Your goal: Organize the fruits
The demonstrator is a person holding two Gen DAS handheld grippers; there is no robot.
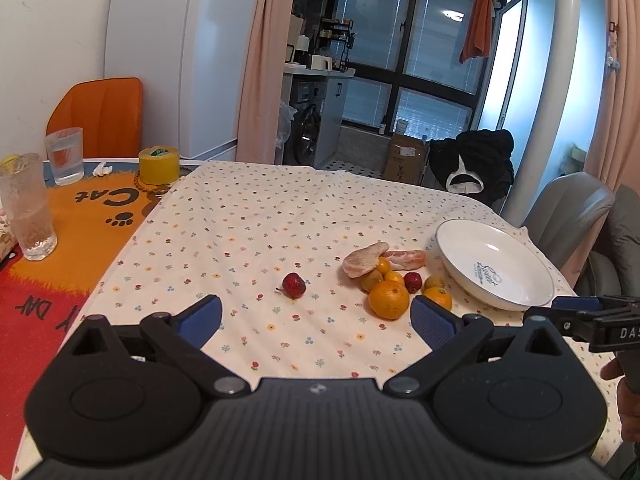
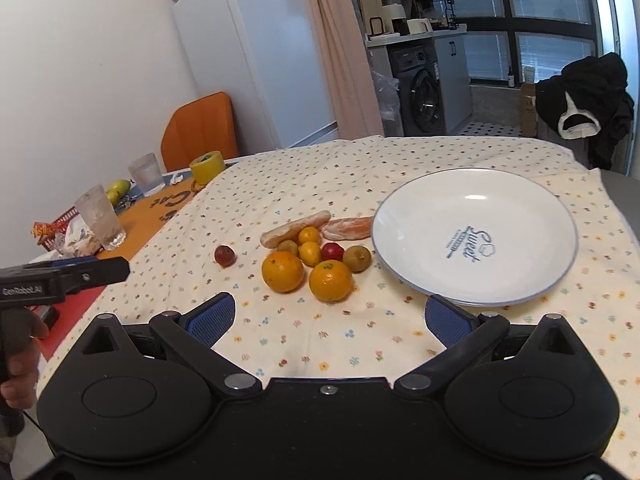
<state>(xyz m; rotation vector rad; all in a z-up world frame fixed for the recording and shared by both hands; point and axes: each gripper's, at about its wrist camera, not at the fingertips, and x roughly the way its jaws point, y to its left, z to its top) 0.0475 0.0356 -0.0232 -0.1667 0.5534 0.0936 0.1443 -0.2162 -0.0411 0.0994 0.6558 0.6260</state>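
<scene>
Blue-padded fingers of the right tool (image 2: 330, 318) stand wide apart and grip nothing, hovering low over the flowered cloth (image 2: 320, 344) that covers the tabletop. Ahead of them sits the white plate (image 2: 520, 216), bare, the likely home for the fruit. Just left of the plate lies the cluster: 2 large oranges (image 2: 283, 271) at the front, several small citrus and a red berry (image 2: 331, 251) behind them, and 2 peeled segments (image 2: 295, 228) at the back. 1 dark red fruit (image 2: 225, 255) lies alone, further left of the plate. The left tool (image 1: 316, 316) is likewise spread and empty, aimed near that stray fruit. Both seem poised for a first pick; nothing is on the plate yet.
</scene>
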